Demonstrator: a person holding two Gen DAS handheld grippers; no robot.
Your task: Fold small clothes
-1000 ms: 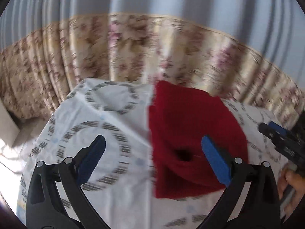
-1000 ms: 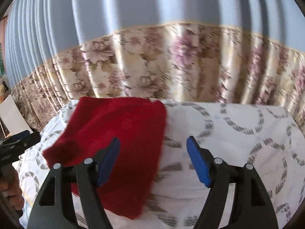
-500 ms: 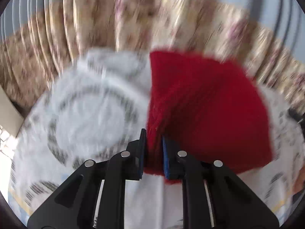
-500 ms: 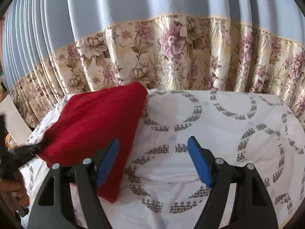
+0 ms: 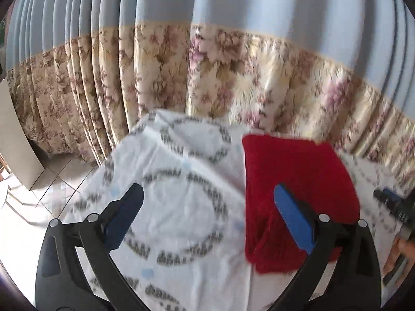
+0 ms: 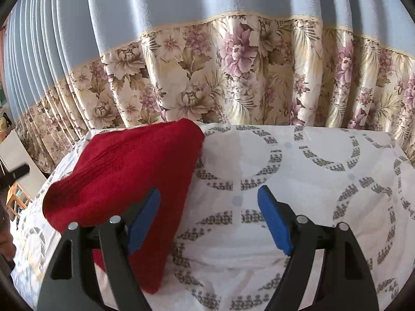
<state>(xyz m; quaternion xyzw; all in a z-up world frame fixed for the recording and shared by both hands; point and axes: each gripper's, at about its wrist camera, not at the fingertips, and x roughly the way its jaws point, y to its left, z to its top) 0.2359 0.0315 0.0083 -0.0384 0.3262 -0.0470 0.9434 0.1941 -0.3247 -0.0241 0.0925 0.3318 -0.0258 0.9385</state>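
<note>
So here's where we're at: the red knit piece (image 5: 298, 186) is lying on the table (image 5: 181, 207), which is covered in a white cloth printed with grey rings, right up against the floral curtain (image 6: 233, 72) at the back. It looks already doubled over, with a thick rolled edge on its left side in the right wrist view (image 6: 122, 178). We can't tell exactly what kind of garment it is, just a small chunky knit.

Our left hand-held gripper (image 5: 207, 217) is spread wide with nothing in it, hovering with one blue pad over bare cloth and the other over the near edge of the knit. Our right hand-held gripper (image 6: 208, 220) is also wide and empty, its left pad over the knit's near corner and its right one over the tablecloth.

What could go wrong from here, as we see it:

- Both layers are soft, so a low pinch could grab the tablecloth along with the knit and drag the whole cover.
- The knit is thick and stacked. Catching only the top layer would peel the fold open instead of moving it.
- It sits near the back edge by the curtain, so a push in that direction might shove it off.
- The left view is blurry, so lining up on the edge there is a bit of a guess.
</note>
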